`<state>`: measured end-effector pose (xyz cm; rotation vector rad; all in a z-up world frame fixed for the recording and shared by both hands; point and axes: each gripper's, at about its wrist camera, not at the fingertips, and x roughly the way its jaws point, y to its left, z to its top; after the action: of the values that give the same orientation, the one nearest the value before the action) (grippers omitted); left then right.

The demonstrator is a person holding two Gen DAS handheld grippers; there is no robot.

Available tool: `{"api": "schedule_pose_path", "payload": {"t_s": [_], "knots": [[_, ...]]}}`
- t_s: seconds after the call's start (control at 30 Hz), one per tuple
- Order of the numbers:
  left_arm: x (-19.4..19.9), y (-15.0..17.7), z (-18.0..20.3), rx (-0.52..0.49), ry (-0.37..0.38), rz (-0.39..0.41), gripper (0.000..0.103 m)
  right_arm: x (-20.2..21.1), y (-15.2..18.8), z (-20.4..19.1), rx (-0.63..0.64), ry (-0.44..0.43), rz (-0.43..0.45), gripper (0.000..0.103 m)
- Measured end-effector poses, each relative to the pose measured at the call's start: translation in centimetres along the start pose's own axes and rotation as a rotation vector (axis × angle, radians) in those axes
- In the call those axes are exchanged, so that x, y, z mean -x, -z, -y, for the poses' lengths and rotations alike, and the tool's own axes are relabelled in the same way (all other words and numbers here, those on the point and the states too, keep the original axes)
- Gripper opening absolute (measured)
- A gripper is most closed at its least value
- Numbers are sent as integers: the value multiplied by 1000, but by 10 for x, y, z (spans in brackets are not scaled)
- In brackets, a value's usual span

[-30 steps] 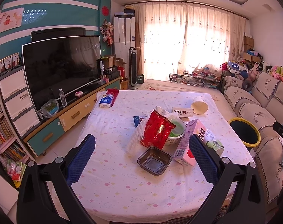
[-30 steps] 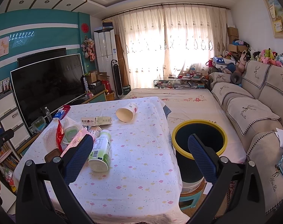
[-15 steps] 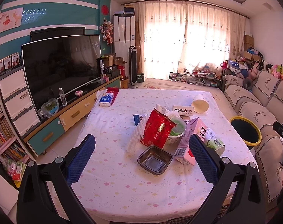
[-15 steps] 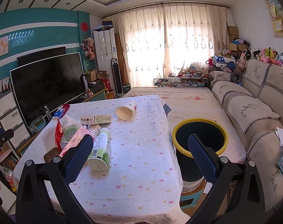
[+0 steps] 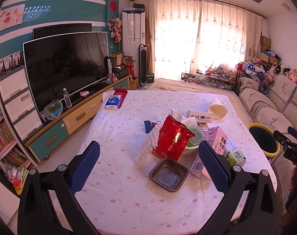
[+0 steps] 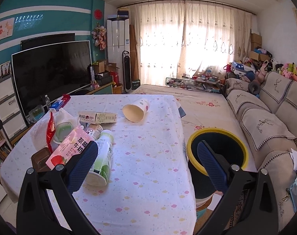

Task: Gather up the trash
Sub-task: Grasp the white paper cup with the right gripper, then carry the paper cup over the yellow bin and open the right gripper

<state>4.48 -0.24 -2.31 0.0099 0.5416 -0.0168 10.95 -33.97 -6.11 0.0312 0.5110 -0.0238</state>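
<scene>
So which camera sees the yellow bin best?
The right wrist view: the yellow bin sits close beside the table, its whole rim showing. The left wrist view catches it small at the right edge.

1. A teal wall (image 5: 74,13) with white stripes is seen on the left, with a large television (image 5: 66,66) on a low cabinet (image 5: 78,117) set against it.
2. Sunlight is let through cream curtains (image 6: 187,45) at the far end.
3. A beige sofa (image 6: 266,117) is placed along the right side.
4. A white standing air conditioner (image 5: 132,39) is set in the corner.
</scene>
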Motion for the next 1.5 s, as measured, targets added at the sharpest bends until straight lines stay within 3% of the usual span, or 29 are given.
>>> {"api": "schedule_pose_path", "payload": {"t_s": [0.2,0.4,0.7,0.87,1.0,1.07,1.13,1.23,1.5], "knots": [[-15,-6,-2,6,1,-11,99,-71,-29,0,-26,-50,-63,97],[-40,-19,-10,23,-2,-17,99,-142,-58,-3,-10,-21,-113,95],[-71,-22,-16,30,3,-50,99,-239,-70,-4,-16,34,-228,80],[-82,-25,-19,36,-1,-56,99,-273,-67,-2,-37,55,-293,64],[-91,-24,-21,42,-1,-68,99,-286,-64,4,-82,52,-300,45],[-96,-24,-21,43,0,-76,99,-285,-63,6,-92,42,-299,31],[-99,-24,-21,44,4,-81,99,-284,-63,9,-104,19,-292,9],[-102,-23,-19,40,9,-85,99,-276,-65,13,-120,3,-275,4],[-99,-22,-12,25,24,-75,99,-219,-70,41,-171,-16,-208,3]]}}
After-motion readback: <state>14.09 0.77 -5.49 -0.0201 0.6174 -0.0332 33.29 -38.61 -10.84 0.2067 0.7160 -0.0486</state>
